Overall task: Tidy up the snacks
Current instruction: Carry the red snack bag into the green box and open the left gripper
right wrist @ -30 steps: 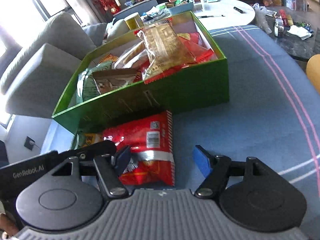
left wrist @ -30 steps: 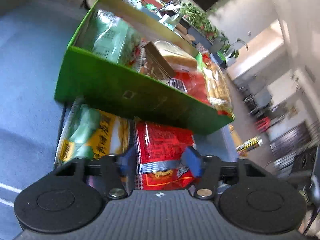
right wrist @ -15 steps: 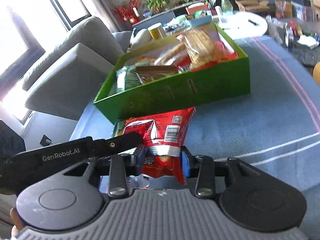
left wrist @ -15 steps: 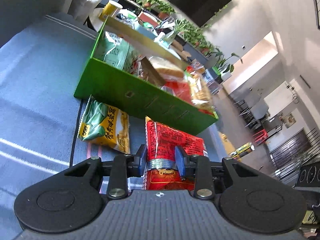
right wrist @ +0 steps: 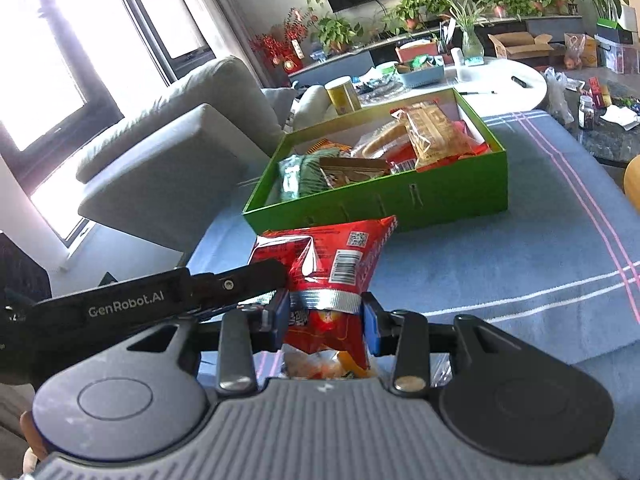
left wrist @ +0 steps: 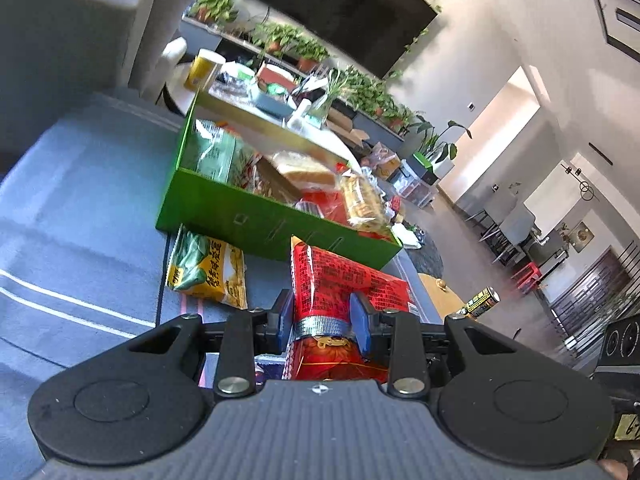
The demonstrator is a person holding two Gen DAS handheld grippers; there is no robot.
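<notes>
A red snack bag (left wrist: 340, 284) is held off the blue cloth by both grippers. My left gripper (left wrist: 322, 318) is shut on its near silver seal. My right gripper (right wrist: 326, 314) is shut on the same red bag (right wrist: 332, 256) from the other side; the left gripper's black body (right wrist: 160, 300) shows beside it. A green box (left wrist: 256, 220) full of snacks stands beyond the bag, also in the right wrist view (right wrist: 400, 200). A yellow-green snack pack (left wrist: 208, 272) lies flat in front of the box's left part.
The blue striped cloth (right wrist: 520, 264) covers the table. A grey sofa (right wrist: 168, 160) stands to the left. A white round table (right wrist: 500, 80) with clutter lies behind the box. A yellow can (left wrist: 482, 302) lies low on the right.
Both grippers closed on the red bag and lifted it up and back from the green box. The box now looks farther away in both views.
</notes>
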